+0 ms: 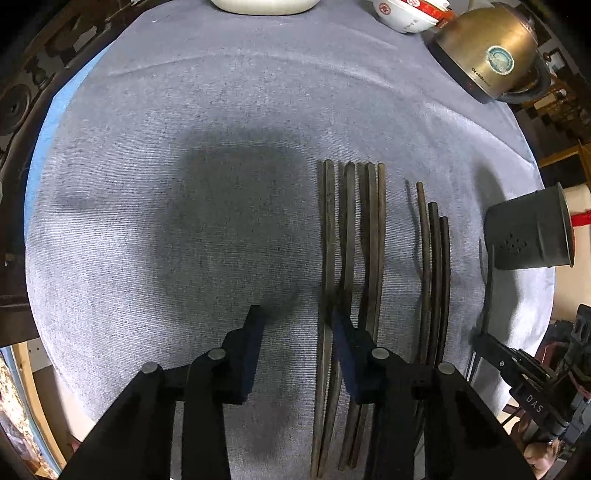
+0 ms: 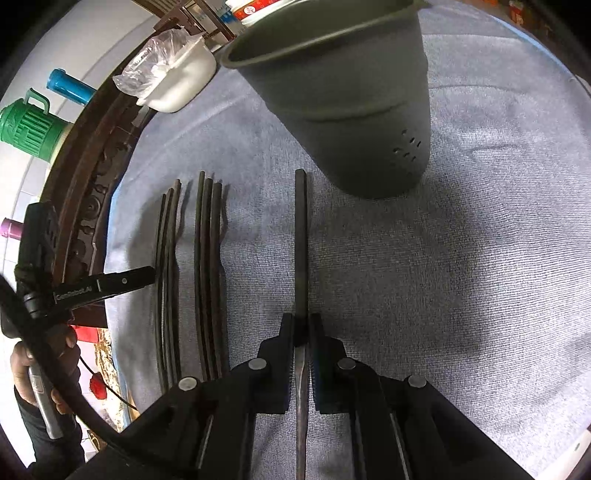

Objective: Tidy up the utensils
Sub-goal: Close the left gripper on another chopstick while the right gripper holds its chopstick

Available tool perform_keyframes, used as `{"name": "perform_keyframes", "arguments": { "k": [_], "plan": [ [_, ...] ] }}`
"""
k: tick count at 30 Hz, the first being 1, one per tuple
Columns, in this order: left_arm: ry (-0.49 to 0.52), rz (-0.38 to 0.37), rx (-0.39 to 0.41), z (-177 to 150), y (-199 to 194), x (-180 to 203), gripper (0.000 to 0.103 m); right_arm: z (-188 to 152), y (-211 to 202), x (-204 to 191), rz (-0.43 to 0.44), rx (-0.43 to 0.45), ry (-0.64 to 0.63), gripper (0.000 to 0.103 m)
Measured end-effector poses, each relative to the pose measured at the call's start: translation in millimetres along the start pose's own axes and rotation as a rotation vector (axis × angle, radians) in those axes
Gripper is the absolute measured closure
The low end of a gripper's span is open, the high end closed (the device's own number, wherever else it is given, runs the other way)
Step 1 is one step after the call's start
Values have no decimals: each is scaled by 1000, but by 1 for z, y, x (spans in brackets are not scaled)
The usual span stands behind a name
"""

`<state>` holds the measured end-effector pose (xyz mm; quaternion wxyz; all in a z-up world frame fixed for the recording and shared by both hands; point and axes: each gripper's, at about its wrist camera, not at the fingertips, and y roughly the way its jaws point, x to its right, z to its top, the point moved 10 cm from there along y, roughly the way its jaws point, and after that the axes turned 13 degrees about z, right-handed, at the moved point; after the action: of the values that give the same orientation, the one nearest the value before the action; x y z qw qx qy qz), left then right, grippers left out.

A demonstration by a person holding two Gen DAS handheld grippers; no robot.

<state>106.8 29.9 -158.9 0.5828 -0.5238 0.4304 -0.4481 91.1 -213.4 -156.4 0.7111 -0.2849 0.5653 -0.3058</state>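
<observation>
Several dark wooden chopsticks (image 1: 354, 240) lie side by side on the grey cloth, with a second bundle (image 1: 434, 266) to their right. My left gripper (image 1: 297, 317) is open and empty just above the cloth; its right finger overlaps the nearest chopsticks. My right gripper (image 2: 302, 325) is shut on a single dark chopstick (image 2: 301, 236) that points forward toward a grey utensil holder (image 2: 354, 103). The holder stands tilted just ahead and right of the chopstick's tip. Both bundles also show in the right wrist view (image 2: 208, 266), left of the held chopstick.
A brass kettle (image 1: 491, 51) and stacked white bowls (image 1: 406, 14) stand at the table's far right. A white dish (image 1: 266, 5) sits at the far edge. A white container with plastic wrap (image 2: 173, 74) stands near the holder. The dark carved table rim (image 2: 92, 192) runs along the left.
</observation>
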Motion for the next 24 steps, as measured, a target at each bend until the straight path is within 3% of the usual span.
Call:
{"name": "perform_keyframes", "arguments": {
  "k": [3,4,10,16,24],
  "plan": [
    [29,20,-27,6,8,16,92,-1,-1,0,-5,-6,-5,93],
    [42,29,-32,6,10,19,95,1,1,-1,-10,-10,-8,93],
    [130,30,-64,13,15,24,97,4,8,-7,-69,-53,-41,93],
    [328,121,-87,2,19,8,97,8,20,-16,-182,-163,-108,93],
    [369,108,-143,15,26,15,97,22,40,-24,-313,-356,-121,92]
  ]
}}
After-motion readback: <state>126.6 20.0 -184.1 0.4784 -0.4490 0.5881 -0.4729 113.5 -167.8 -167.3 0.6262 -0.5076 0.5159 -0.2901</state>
